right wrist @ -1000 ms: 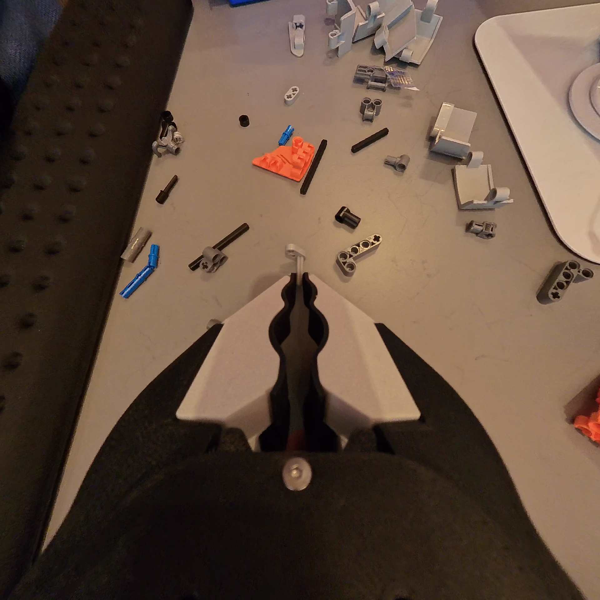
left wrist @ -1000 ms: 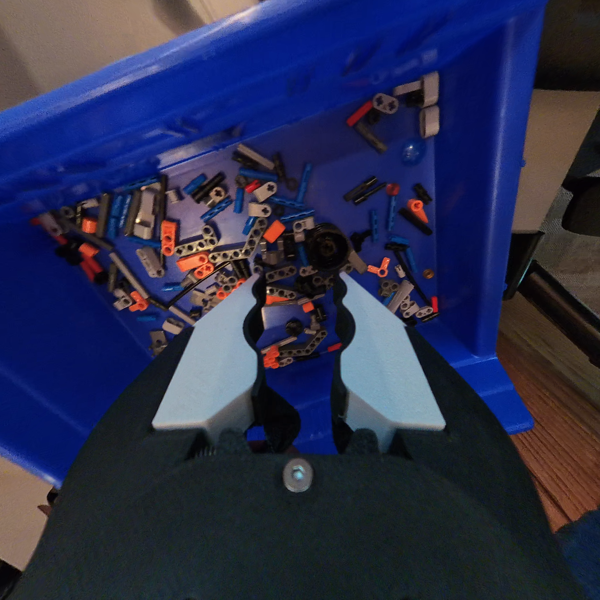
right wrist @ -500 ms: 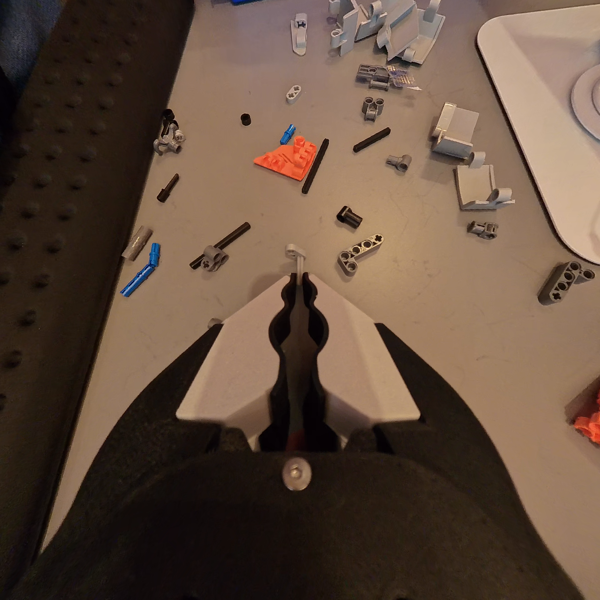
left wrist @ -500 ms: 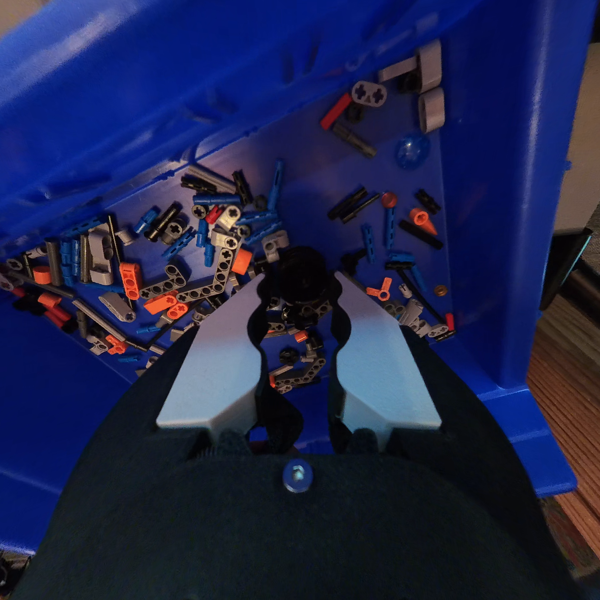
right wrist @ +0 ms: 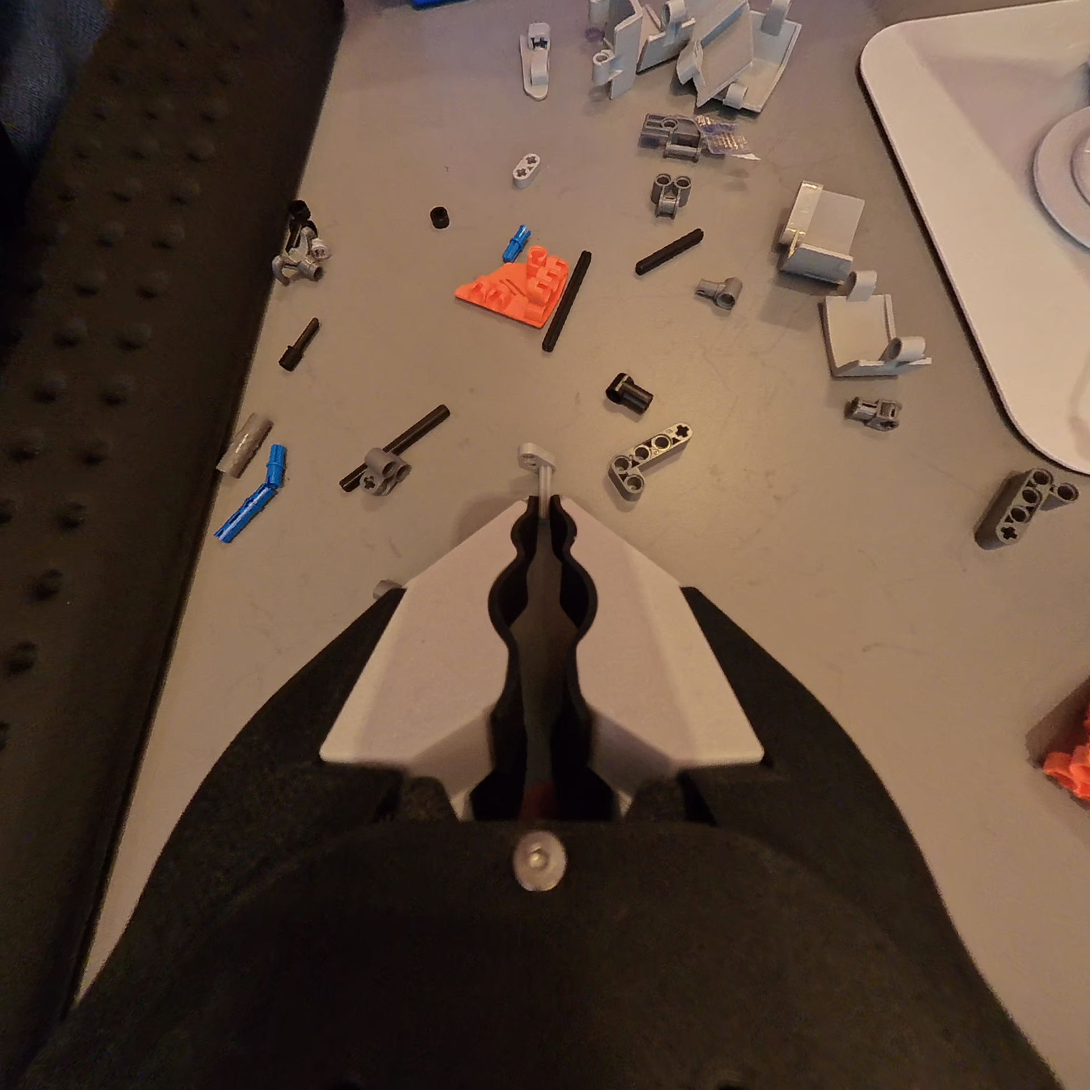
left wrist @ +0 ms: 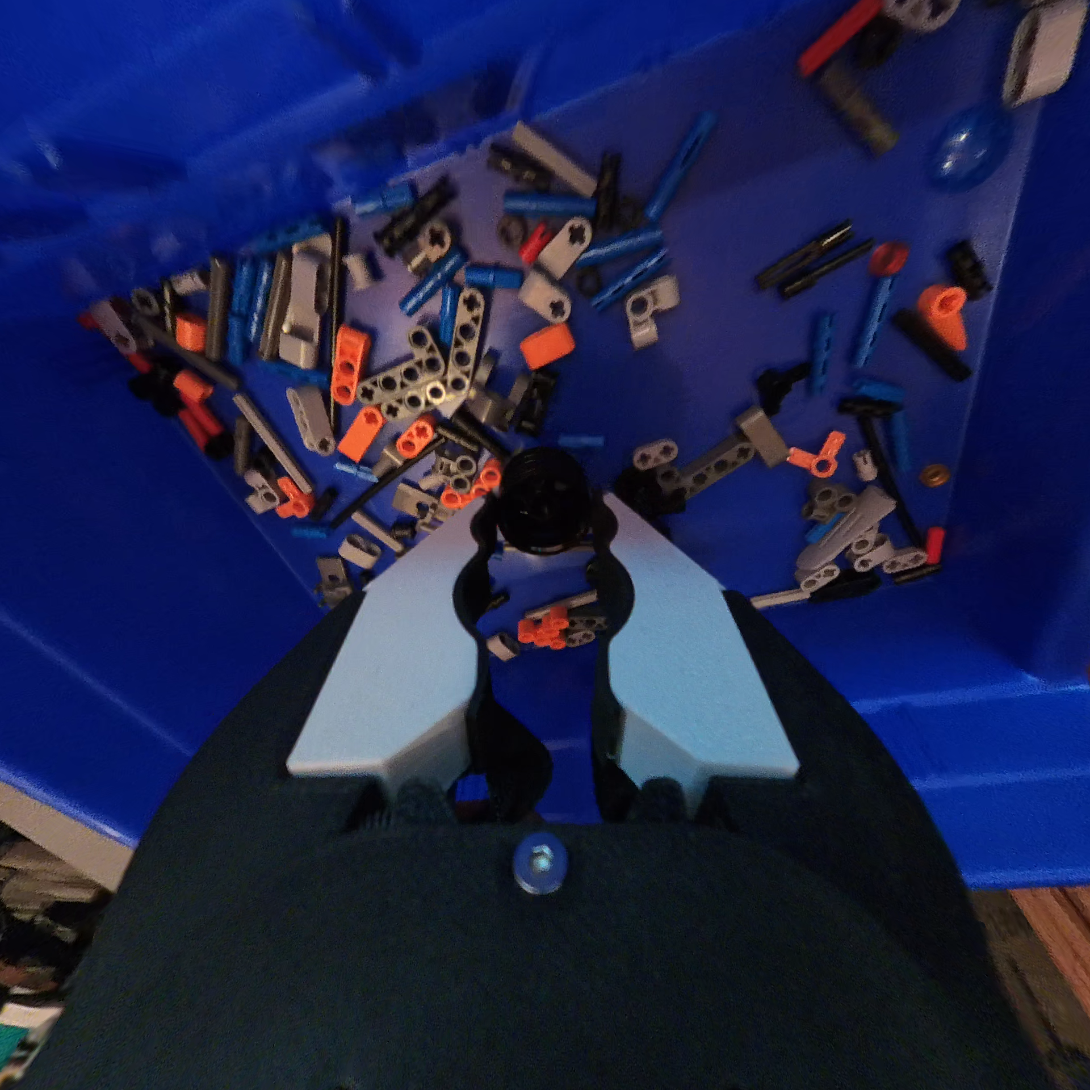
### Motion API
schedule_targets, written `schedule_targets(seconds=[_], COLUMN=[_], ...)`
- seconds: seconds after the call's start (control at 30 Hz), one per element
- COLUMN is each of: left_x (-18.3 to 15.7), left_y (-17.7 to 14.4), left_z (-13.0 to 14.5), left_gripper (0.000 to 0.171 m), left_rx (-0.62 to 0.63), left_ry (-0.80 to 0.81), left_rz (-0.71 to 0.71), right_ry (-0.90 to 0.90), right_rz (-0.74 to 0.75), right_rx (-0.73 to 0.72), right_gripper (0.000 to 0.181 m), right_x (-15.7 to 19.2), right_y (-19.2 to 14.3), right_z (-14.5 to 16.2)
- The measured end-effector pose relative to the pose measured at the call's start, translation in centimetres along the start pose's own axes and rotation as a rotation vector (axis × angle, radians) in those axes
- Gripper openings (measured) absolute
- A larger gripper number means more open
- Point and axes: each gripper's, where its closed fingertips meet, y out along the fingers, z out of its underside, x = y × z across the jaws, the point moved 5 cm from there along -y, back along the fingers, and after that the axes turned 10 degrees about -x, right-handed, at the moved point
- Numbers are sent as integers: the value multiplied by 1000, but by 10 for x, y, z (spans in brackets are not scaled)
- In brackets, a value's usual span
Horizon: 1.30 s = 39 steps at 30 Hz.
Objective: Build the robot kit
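Note:
My left gripper (left wrist: 541,514) is inside a blue plastic bin (left wrist: 177,531). Its jaws stand closed on a black wheel (left wrist: 542,492), which sits between the fingertips. Many small building parts (left wrist: 413,377) in grey, black, blue and orange lie scattered on the bin floor around it. My right gripper (right wrist: 541,502) is shut on a thin light grey rod piece with a ringed end (right wrist: 535,459). The piece sticks out past the fingertips above a grey tabletop (right wrist: 767,590).
On the tabletop lie an orange panel (right wrist: 519,289), a grey bent beam (right wrist: 646,460), black axles (right wrist: 669,250), blue pins (right wrist: 250,501) and grey panels (right wrist: 696,53). A white tray (right wrist: 973,177) is at the right. A black studded mat (right wrist: 118,354) runs along the left. Wood floor (left wrist: 1050,944) shows beside the bin. My right fingertips sit around 40 cm from my left ones.
My left gripper has pushed deeper into the bin and its tips have come around the black wheel. My right gripper has stayed still with its grey piece.

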Motion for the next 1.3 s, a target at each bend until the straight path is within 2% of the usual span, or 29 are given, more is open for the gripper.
schedule_targets(seconds=[0.2,0.27,0.43,0.73,0.87,1.1,1.3], left_x=[15,12,8,1,-4,-30,-40], left_y=[1,-1,-9,-13,-17,-13,-6], left_z=[16,15,2,4,-2,-25,-31], left_gripper=[34,39,40,42,42,41,39], left_rx=[20,-8,-101,-69,-107,-191,-168], left_ry=[-56,-69,-48,-41,-25,31,69], left_rz=[-20,3,4,-1,-5,94,115], right_ry=[11,16,25,25,25,28,29], right_rz=[5,7,4,2,1,0,-3], right_rx=[-3,-6,-9,-7,-7,-8,-10], right_gripper=[1,1,1,1,1,1,1], right_x=[-1,-2,-3,-2,-2,-3,-3], right_y=[0,-1,-1,-1,0,0,-1], right_z=[0,0,-1,-1,-1,-1,-1])
